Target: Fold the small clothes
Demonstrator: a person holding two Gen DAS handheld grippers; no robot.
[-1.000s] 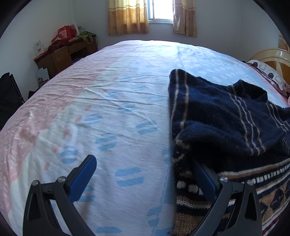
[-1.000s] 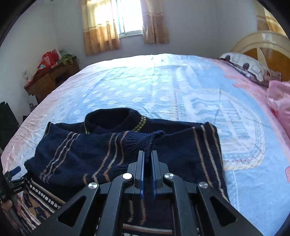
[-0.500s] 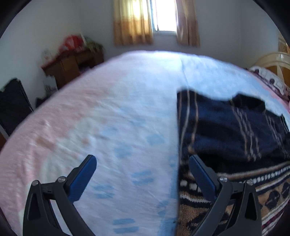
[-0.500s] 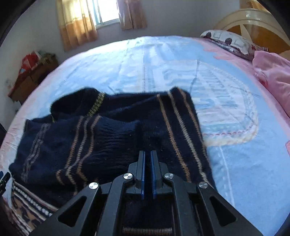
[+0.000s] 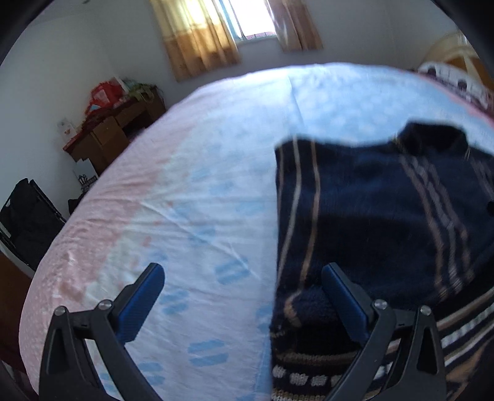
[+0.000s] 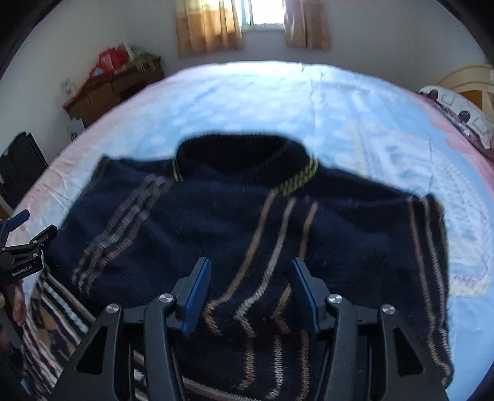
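Observation:
A small navy knit sweater (image 6: 234,222) with tan stripes and a patterned hem lies on the bed, both sleeves folded over its front, collar at the far side. It also shows in the left wrist view (image 5: 376,222) at the right. My right gripper (image 6: 250,293) is open and empty just above the folded sleeves. My left gripper (image 5: 244,296) is open and empty at the sweater's left edge; its right finger (image 5: 342,296) rests over the knit, its left finger over the sheet. The left gripper also shows in the right wrist view (image 6: 18,234) at the far left.
The bed sheet (image 5: 191,197) is pink and light blue. A wooden desk (image 5: 111,132) with clutter stands by the far wall under a curtained window (image 6: 253,18). A pillow (image 6: 457,111) and headboard are at the right. A dark bag (image 5: 24,216) sits beside the bed at the left.
My right gripper let go of the sleeve and opened; the sleeve now lies across the sweater's front. My left gripper stayed open and shifted slightly along the sweater's left edge.

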